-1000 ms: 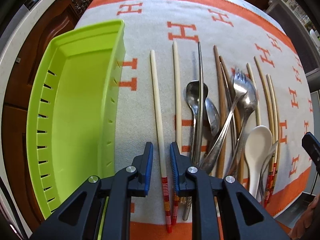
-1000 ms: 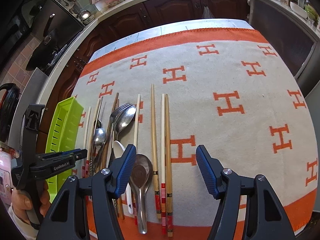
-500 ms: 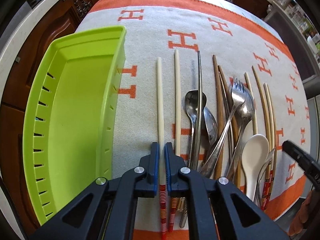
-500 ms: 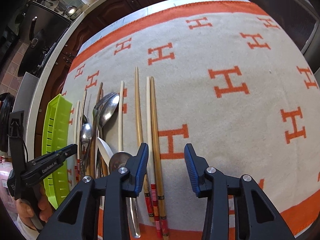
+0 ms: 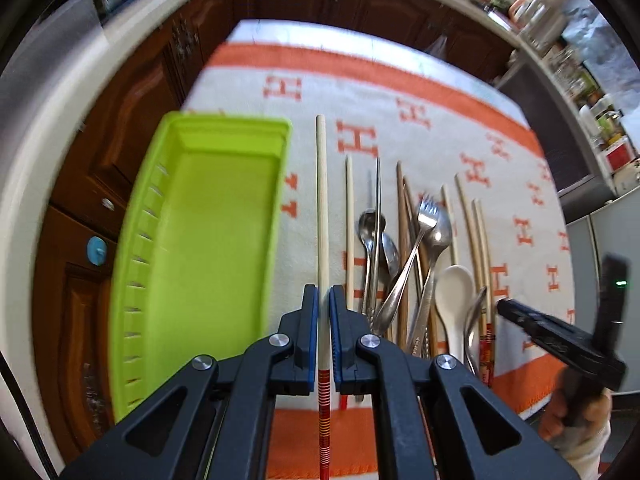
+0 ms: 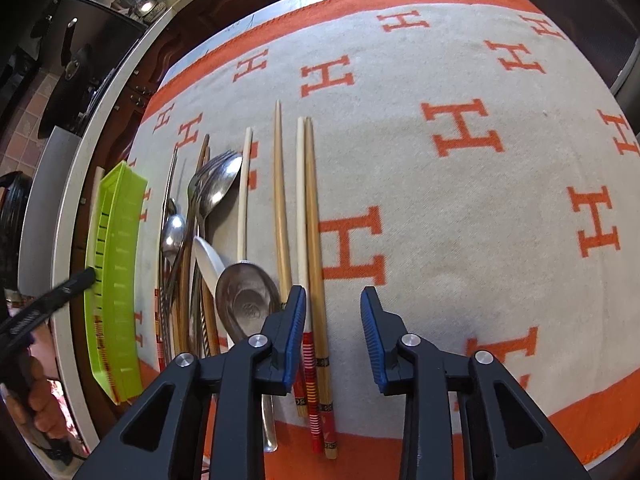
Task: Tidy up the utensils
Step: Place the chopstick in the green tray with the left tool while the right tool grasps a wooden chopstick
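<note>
Left gripper (image 5: 324, 316) clenched on pale chopstick (image 5: 322, 208), frame centre, beside green tray (image 5: 208, 216) — light, stiff, slippery. Right gripper (image 6: 332, 328) closing around chopstick pair (image 6: 310, 216), not yet pinched — grip near painted ends.

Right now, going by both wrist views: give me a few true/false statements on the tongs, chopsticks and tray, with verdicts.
1. The left tongs are shut on a pale chopstick. True.
2. The green tray already holds several utensils. False: nothing shows inside it.
3. The right tongs are clamped on a metal spoon. False: they are closing with chopsticks between them, pads not pressing yet; the spoon lies outside the left pad.
4. A white spoon lies among the piled cutlery. True.
5. The cloth is plain blue. False: pale with orange H marks.
</note>
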{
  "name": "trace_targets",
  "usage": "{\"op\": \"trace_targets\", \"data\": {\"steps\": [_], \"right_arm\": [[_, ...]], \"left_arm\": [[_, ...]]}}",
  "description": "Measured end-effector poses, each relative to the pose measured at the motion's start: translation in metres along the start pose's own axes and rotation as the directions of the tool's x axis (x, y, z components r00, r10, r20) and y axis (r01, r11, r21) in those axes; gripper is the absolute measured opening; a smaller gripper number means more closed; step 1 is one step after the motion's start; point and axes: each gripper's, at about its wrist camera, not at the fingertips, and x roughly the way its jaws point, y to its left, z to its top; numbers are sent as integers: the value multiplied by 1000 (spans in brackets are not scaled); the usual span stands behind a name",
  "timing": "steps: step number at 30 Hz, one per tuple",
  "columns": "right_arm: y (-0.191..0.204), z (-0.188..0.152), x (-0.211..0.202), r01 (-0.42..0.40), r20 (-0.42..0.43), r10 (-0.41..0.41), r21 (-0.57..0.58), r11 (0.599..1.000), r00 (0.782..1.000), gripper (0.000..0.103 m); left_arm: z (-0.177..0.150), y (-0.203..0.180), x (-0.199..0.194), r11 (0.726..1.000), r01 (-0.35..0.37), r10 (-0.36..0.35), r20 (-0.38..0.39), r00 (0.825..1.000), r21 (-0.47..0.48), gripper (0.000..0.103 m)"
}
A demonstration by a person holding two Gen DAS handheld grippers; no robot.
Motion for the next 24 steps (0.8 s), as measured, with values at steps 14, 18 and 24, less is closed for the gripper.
{"op": "trace_targets", "data": {"steps": [14, 18, 24], "right_arm": [[43, -15, 17, 200, 61, -192, -179, 963, 980, 10], [47, -18, 18, 236, 87, -222, -194, 952, 971, 7], [38, -19, 2, 249, 128, -232, -143, 958, 964, 7]], "left_arm": [[1, 73, -6, 975, -222, 222, -3, 975, -29, 4], [0, 85, 18, 967, -252, 251, -25, 968, -38, 9], [-5, 86, 5, 971, -229, 233, 64, 970, -63, 58]]}}
